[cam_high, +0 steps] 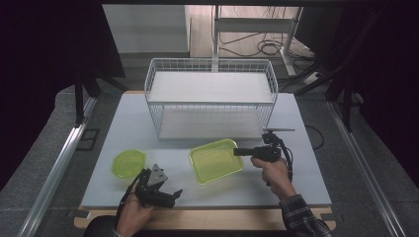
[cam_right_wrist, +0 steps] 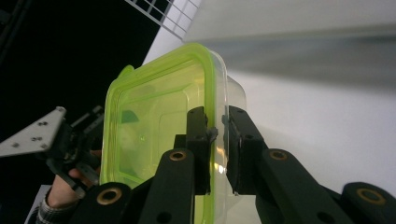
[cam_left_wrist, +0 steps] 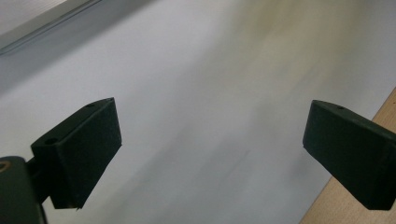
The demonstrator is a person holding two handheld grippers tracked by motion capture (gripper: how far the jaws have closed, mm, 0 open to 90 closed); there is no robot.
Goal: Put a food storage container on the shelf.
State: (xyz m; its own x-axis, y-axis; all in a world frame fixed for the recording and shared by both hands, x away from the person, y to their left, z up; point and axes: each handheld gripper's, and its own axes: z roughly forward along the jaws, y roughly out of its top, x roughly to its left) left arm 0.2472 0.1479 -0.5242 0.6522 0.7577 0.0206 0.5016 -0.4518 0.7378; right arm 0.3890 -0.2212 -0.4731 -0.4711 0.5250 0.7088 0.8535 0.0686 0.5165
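Right tool [cam_high: 238, 151]: my jaws are clamped on the near wall of the tub [cam_high: 216, 160], one pad inside the rim, one outside.
Tub: clear body with a green rim, square, open side up; in the high view it sits mid-counter, in front of the basket [cam_high: 211, 98], right edge at my tool. In the right tool view it [cam_right_wrist: 159, 116] looks tilted.
Left tool [cam_high: 170, 196]: jaws stand wide, nothing between them; it hovers low over the near edge of the counter [cam_high: 296, 148], aimed right.
Lid [cam_high: 129, 163]: round, green, flat on the counter left of the tub, apart from it, just beyond my left tool.
Basket: white wire, shelf inside, at the far side of the counter.
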